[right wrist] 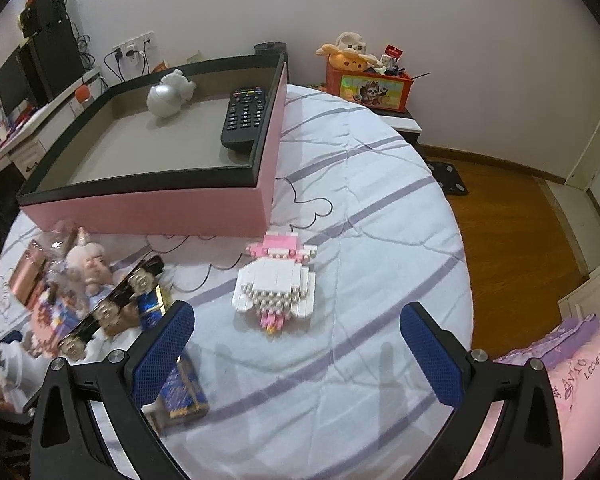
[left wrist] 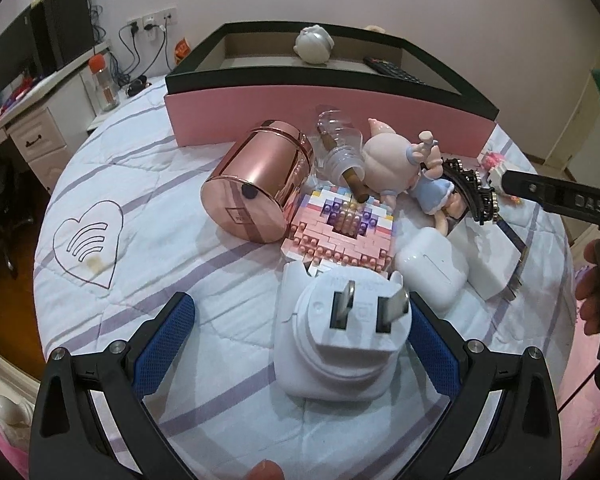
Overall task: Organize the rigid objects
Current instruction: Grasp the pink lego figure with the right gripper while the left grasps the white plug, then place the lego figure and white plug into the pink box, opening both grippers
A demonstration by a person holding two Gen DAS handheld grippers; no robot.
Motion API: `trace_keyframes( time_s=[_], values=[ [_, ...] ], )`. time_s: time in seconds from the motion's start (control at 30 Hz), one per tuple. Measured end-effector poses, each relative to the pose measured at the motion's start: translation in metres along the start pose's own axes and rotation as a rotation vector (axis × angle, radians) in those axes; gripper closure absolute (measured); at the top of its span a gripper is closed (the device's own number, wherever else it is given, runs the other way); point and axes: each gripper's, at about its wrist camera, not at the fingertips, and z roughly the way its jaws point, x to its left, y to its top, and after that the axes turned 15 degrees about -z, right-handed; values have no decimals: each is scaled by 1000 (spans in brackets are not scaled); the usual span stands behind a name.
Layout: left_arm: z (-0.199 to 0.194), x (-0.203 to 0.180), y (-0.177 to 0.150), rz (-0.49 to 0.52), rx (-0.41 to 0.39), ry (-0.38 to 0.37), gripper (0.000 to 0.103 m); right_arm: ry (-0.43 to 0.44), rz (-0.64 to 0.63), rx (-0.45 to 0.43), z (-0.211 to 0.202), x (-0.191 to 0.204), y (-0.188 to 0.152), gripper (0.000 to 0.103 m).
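Both low views share (seemingly) the box (left wrist: 328, 92).

Even indoor light, heavy fisheye bend, blur at my right view's left edge.

Both my views are evenly bright under soft room light with a pinkish-violet cast. The pink can (left wrist: 256, 184) throws glossy streaks of glare, and the plug (left wrist: 350, 328) close to my left lens looks washed out. In my right view faint shadows of my fingers (right wrist: 162, 354) lie on the quilt (right wrist: 380, 208), and the toys (right wrist: 88, 276) at the left edge smear into motion blur, while the brick figure (right wrist: 276, 284) stays sharp. Straight edges of the box (right wrist: 148, 210) bow, and dark vignette fills every corner.
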Motion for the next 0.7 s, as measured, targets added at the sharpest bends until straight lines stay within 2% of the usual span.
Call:
trace_keyframes(
  time_s=[0.17, 0.2, 0.3, 0.33, 0.37, 0.4, 0.47, 0.7],
  values=[
    [1, -1, -1, 8, -34, 9, 13, -19, -14, 4, 18, 2, 4, 1],
    [1, -1, -1, 10, -38, 9, 14, -17, -20, 7, 22, 3, 4, 7],
    [-2, -1, -1, 14, -47, 8, 25, -9, -34, 3, 30, 7, 3, 16],
    [-4, -1, -2, 15, -51, 6, 34, -8, -35, -4, 29, 8, 3, 20],
    [-6, -1, -2, 17, -54, 1, 47, -3, -37, -11, 28, 9, 2, 30],
    [-7, -1, -3, 16, -53, -6, 47, -3, -41, -19, 26, 9, 3, 42],
    [-8, 1, -2, 4, -47, -17, 47, 8, -45, -25, 23, 10, 3, 57],
    [-22, 14, -5, -31, -41, -43, 48, 54, -20, -29, 14, 5, -2, 57]
  ],
)
